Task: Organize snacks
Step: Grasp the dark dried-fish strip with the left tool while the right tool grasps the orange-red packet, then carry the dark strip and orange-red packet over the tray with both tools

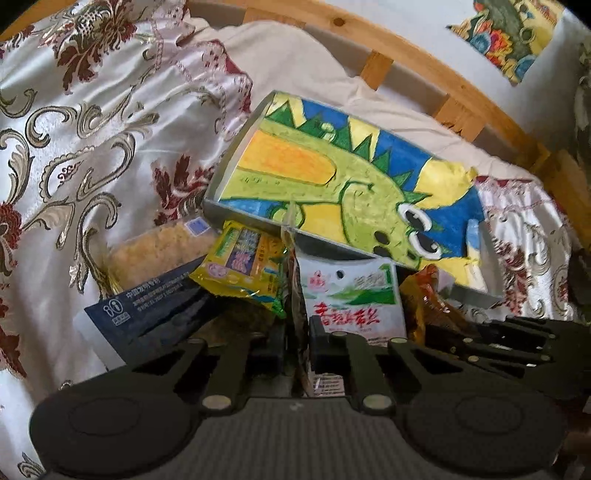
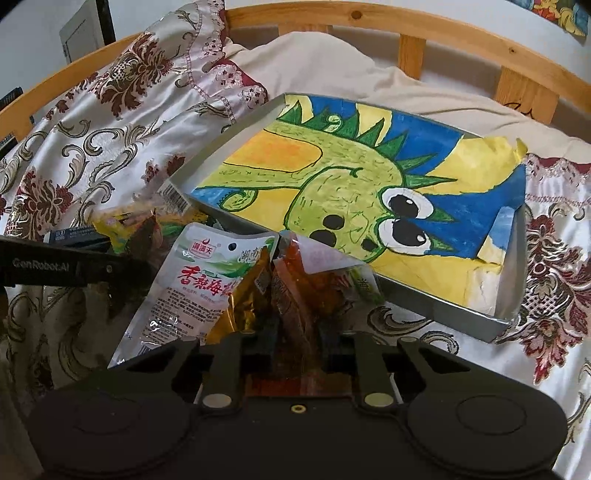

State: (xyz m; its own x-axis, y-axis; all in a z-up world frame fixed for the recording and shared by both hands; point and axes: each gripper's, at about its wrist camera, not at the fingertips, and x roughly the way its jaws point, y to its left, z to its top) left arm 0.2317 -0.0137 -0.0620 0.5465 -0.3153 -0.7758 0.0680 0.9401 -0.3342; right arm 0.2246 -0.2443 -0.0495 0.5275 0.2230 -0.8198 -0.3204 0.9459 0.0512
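Both grippers work over a bed w/ a floral satin cover [image 1: 74,147], a wooden headboard rail [image 2: 406,33] curving behind. The shallow grey box [image 2: 406,291] lined w/ a dinosaur drawing [image 2: 332,177] lies on the cover just beyond the snack pile; nothing sits in it. Left gripper [image 1: 297,332]: jaws drawn almost together on a thin clear-edged packet [image 1: 291,258] standing upright betw. them; its print is edge-on to the lens, so contents can't be read. Beside it, the white seaweed packet [image 1: 351,295] w/ red characters leans at the box's near wall, its lower end cut off behind the right-hand finger [image 1: 325,347]. Left of that, a yellow-green packet [image 1: 247,266], a pale crumbly snack bar [image 1: 159,251] and a dark blue card [image 1: 147,314], each partly overlapped (the card's near end vanishes under the gripper body). An orange-gold wrapper [image 1: 424,295] pokes out at right, mostly hidden. Right gripper [image 2: 295,332]: jaws closed on a red-orange clear packet [image 2: 295,280], the pads themselves buried behind the film, so the contact line is hard to see. A crumpled gold wrapper [image 2: 240,314] overlaps the white packet on its left. In the right wrist view the other gripper's black arm crosses the left edge, covering part of the pile; the yellow packets behind it are too jumbled to sort out.
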